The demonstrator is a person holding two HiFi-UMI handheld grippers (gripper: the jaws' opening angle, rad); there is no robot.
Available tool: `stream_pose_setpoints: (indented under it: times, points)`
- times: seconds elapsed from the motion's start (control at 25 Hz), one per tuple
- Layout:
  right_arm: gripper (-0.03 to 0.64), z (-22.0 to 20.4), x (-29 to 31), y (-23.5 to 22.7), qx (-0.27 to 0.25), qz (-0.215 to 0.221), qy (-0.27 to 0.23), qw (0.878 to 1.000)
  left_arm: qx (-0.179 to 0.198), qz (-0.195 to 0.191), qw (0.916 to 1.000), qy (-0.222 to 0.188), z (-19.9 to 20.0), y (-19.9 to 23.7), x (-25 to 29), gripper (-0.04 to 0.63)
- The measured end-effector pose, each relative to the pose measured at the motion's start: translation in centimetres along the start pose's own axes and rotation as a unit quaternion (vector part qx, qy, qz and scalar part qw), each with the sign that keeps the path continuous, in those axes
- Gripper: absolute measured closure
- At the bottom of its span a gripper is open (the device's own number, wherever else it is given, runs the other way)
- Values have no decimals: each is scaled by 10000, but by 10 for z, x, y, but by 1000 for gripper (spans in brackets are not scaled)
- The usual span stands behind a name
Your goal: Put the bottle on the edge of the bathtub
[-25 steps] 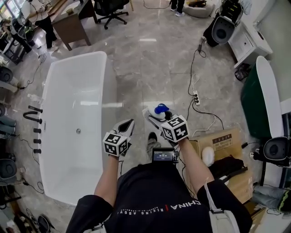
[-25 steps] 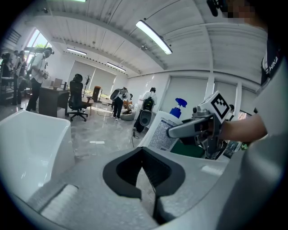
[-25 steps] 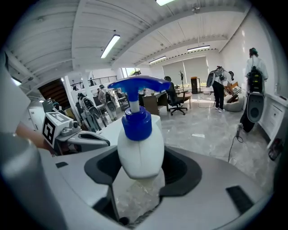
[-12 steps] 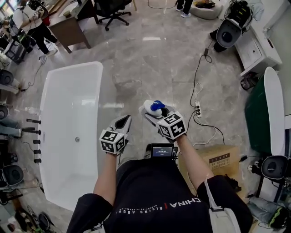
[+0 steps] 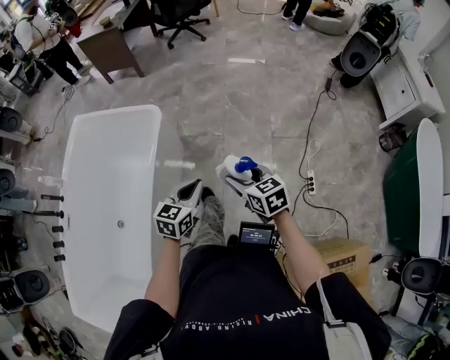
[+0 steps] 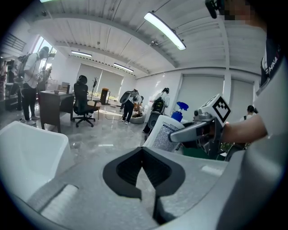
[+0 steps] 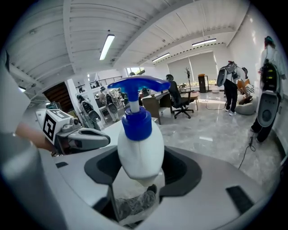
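A white bottle (image 5: 234,169) with a blue pump top is held tilted above the marble floor, with my right gripper (image 5: 241,176) shut on its body. In the right gripper view the bottle (image 7: 140,148) fills the space between the jaws, pump upward. My left gripper (image 5: 191,190) hangs beside it, shut with nothing in it; in the left gripper view its jaws meet at the tips and the bottle (image 6: 164,132) shows to the right. The white bathtub (image 5: 156,176) lies to the left, its near rim about a hand's width from the left gripper. The tub (image 6: 27,148) also shows low and to the left in the left gripper view.
A power strip (image 5: 310,185) with trailing cables lies on the floor to the right. A cardboard box (image 5: 344,253) sits behind it and a dark green tub (image 5: 404,190) stands at the far right. Black tap fittings (image 5: 53,200) line the bathtub's far side. A desk (image 5: 109,46) and an office chair (image 5: 176,14) stand further off.
The whole view has shifted as the person steps forward: tub and cardboard box sit lower in the picture and a leg now shows between the grippers. Both grippers keep their pose, bottle still held.
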State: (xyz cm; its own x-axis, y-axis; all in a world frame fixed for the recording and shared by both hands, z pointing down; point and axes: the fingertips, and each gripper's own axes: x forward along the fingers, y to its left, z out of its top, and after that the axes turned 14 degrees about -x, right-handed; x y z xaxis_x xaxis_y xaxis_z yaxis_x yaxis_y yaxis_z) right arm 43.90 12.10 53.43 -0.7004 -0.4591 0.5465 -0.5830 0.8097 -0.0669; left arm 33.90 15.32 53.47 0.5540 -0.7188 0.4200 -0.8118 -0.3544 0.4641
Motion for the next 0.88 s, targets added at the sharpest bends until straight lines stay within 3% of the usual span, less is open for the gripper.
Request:
stream_pose_setpoints:
  times: [0.24, 0.48, 0.72, 0.88]
  points:
    - [348, 37, 52, -59, -30, -79, 93, 9999, -41, -93, 9999, 13, 52, 49, 56, 586]
    - [348, 101, 121, -126, 15, -175, 121, 9998, 89, -276, 9994, 179, 123, 104, 113, 586]
    - [348, 159, 183, -170, -65, -169, 92, 9998, 206, -404, 9989, 125, 191, 156, 154, 586]
    - [348, 176, 209, -198, -85, -116, 145, 9998, 126, -394, 9991, 125, 215, 178, 178, 586]
